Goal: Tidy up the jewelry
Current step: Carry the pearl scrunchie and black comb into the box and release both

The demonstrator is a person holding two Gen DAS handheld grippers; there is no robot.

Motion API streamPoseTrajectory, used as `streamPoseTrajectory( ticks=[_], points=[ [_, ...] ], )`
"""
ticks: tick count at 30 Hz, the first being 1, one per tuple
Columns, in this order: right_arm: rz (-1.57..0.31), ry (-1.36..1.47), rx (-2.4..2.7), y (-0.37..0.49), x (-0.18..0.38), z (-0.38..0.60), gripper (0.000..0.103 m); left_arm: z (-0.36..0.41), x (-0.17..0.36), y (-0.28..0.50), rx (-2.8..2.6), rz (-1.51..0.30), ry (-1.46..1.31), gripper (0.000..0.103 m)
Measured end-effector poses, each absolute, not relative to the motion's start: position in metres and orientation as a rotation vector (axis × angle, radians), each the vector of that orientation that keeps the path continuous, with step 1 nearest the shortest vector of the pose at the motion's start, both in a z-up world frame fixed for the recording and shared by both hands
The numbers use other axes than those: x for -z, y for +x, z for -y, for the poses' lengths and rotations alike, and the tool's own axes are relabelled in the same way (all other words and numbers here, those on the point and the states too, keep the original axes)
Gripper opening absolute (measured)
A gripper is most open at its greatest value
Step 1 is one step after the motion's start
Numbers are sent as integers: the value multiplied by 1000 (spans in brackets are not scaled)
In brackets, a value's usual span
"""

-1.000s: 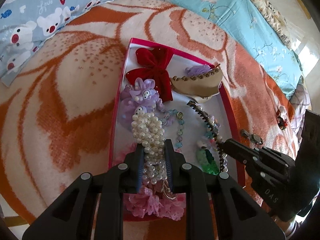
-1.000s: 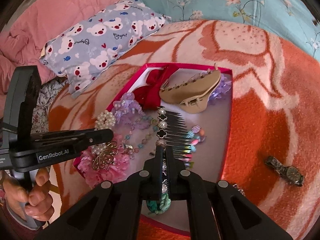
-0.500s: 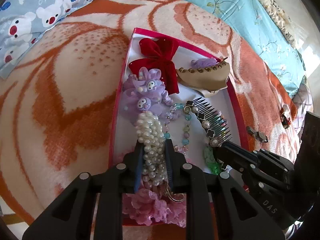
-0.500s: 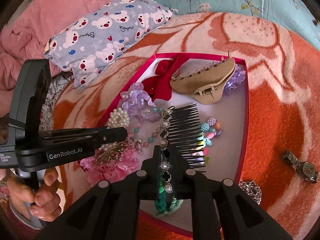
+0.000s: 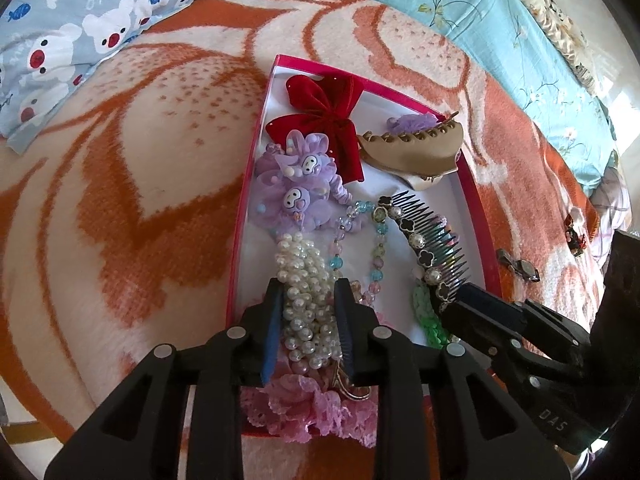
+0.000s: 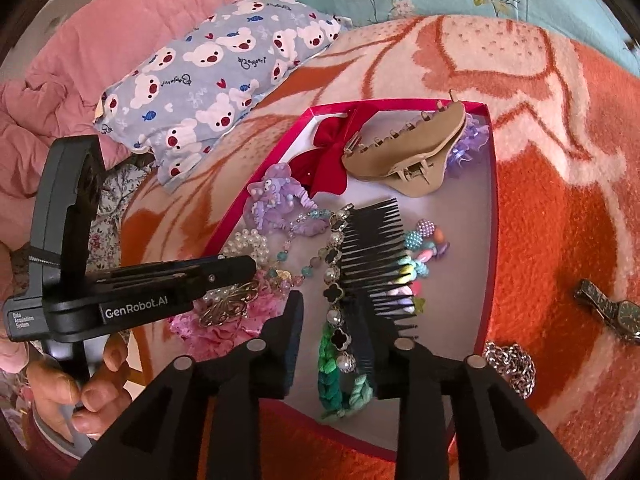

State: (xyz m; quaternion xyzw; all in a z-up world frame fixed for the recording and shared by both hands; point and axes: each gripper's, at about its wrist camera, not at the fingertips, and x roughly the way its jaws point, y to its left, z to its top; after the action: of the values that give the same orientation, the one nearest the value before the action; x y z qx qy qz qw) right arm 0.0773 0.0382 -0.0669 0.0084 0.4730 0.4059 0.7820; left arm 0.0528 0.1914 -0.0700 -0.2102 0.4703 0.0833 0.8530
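Both grippers hang over the red-rimmed box [image 5: 478, 216] lying on the orange blanket [image 5: 120, 160], and both sets of jaws are opening — a release, it seems, with each piece lowered onto the white floor of the box before the pads let go.

The left gripper [image 5: 308, 320] straddles the pearl strand [image 5: 300, 276]; its blue pads stand at either side of the heap of beads, and whether they press on it or have just cleared it is hard to tell from this angle. The pearls sit at the near-left of the box, between the purple scrunchies [image 5: 296, 184] and the pink lace flower [image 5: 312, 408], probably to keep soft bulky pieces together along that wall.

The right gripper [image 6: 332, 332] has spread wide around the spine of the black hair comb [image 6: 372, 256]. The left pad stands clear of the comb, while the right one lies close against its dark base. The comb lies diagonally in the middle of the box, its teeth over the pastel beaded ties [image 6: 420, 264] and its near end over the green braided cord [image 6: 340, 380].

The tan claw clip [image 6: 404, 156] and red velvet bow [image 5: 324, 120] fill the far end. Bare floor remains along the right wall. Outside that wall, on the blanket, a wristwatch [image 6: 612, 312] and a silver chain [image 6: 510, 364] lie unsorted — the chain just beside the rim, so the right gripper should lift clear of the edge before reaching.
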Motion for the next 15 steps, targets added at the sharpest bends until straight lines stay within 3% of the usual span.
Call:
streamPoseTrajectory(
  ticks=[3, 10, 15],
  points=[
    [-1017, 31, -873, 76, 64, -32, 38, -190, 70, 52, -178, -996, -439, 34],
    [-1001, 66, -864, 72, 53, -15, 46, -185, 70, 52, -175, -1007, -432, 44],
    [-985, 92, -865, 67, 44, -5, 54, -179, 60, 45, -184, -994, -410, 45]
  ],
)
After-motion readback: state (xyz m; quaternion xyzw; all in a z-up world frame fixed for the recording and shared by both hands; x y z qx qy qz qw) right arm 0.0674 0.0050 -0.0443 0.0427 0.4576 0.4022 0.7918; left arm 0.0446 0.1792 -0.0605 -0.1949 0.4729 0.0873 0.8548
